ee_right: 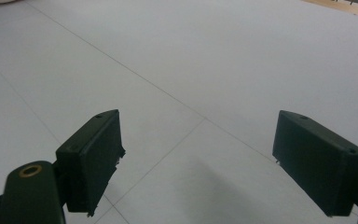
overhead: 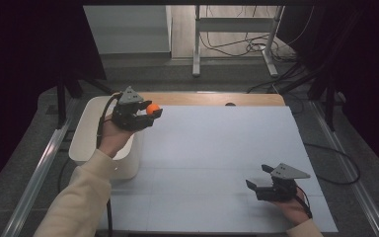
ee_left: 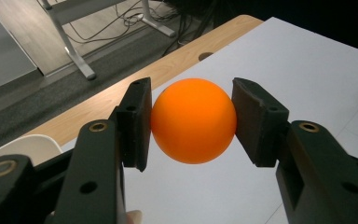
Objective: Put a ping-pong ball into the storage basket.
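An orange ball (overhead: 152,109) hangs above the table's left side, by the rim of a white bin (overhead: 86,128). My left gripper (overhead: 154,110) is shut on it. In the left gripper view the ball (ee_left: 194,120) sits squarely between the two black pads (ee_left: 136,123), which press on its sides. My right gripper (overhead: 258,177) rests low over the white sheet (overhead: 217,158) at the front right. Its jaws stand wide apart in the right gripper view (ee_right: 198,161), with only bare sheet between them.
The white bin stands at the table's left edge, partly under my left forearm. A strip of wooden tabletop (overhead: 217,99) with a dark hole (overhead: 230,104) shows behind the sheet. Beyond the table are a metal frame's legs (overhead: 196,49) and loose cables (overhead: 256,47) on the floor.
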Available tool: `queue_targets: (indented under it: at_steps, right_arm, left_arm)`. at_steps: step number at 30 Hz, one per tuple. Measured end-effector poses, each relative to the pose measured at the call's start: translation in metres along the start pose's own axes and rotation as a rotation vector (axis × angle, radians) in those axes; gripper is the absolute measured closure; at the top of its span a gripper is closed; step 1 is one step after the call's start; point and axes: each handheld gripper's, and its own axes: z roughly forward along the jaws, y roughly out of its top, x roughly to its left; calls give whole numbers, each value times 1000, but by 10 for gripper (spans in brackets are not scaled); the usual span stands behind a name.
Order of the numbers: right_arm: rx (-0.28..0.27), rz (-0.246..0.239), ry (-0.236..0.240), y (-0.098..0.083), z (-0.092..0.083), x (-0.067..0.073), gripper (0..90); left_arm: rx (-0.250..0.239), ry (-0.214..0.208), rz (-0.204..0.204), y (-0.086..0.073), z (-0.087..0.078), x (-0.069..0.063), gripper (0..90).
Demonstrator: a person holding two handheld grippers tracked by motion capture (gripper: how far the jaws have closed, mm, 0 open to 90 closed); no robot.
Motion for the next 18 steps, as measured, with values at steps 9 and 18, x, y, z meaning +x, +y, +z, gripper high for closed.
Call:
queue_targets:
  at_steps: [9, 18]
  right_arm:
    - [3, -1, 1, 0, 0, 1, 162]
    - [3, 0, 0, 0, 0, 1, 162]
  left_arm:
    - [-2, 22, -8, -3, -10, 6, 502]
    - [-2, 38, -11, -5, -16, 11, 502]
